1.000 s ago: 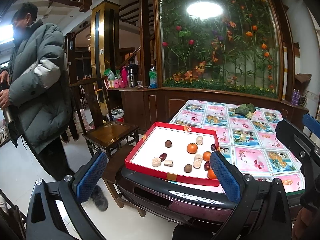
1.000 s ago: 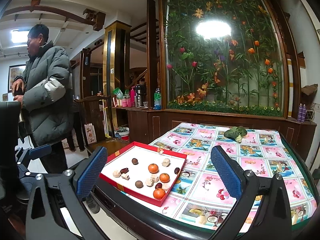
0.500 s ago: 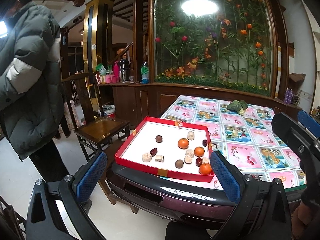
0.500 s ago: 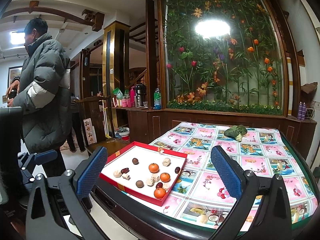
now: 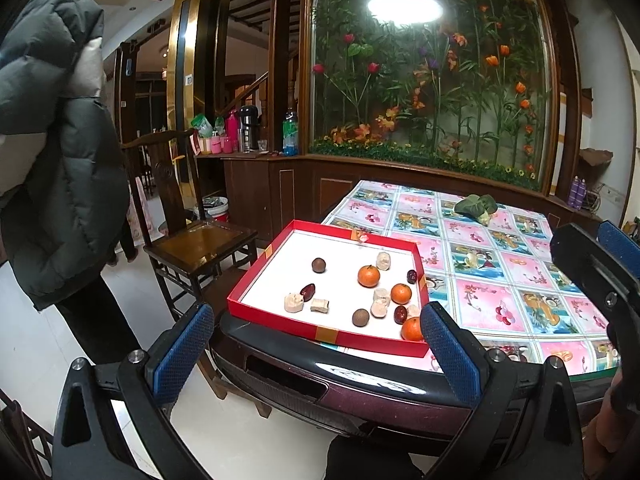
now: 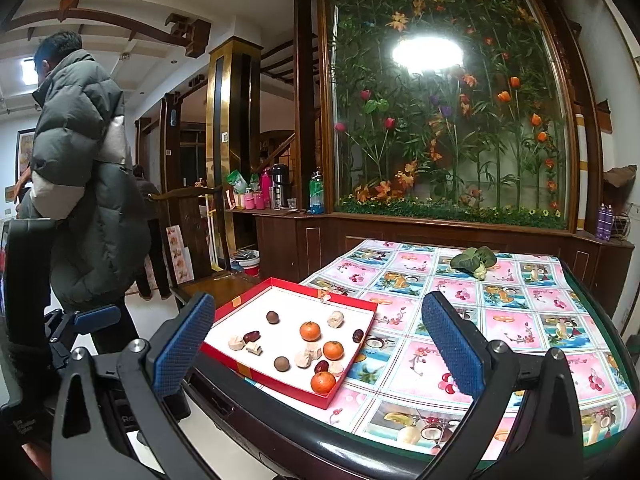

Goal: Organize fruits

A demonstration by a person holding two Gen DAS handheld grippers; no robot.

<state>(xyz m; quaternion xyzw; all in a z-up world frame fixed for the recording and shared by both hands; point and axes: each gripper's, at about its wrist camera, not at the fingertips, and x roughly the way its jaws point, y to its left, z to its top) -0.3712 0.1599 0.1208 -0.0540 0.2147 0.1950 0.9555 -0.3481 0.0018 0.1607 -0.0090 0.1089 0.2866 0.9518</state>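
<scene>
Here | left view: right tongs (image 5: 600, 264); right view: man's head (image 6: 56, 50)

The tray (image 5: 328, 330) sits at the table's (image 5: 520, 272) near-left corner, fruits inside; a chair (image 5: 196, 240) stands left of it.

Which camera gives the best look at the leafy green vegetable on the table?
The right wrist view: the leafy green vegetable sits unobstructed and slightly larger there. The left wrist view shows it whole too, but smaller.
</scene>
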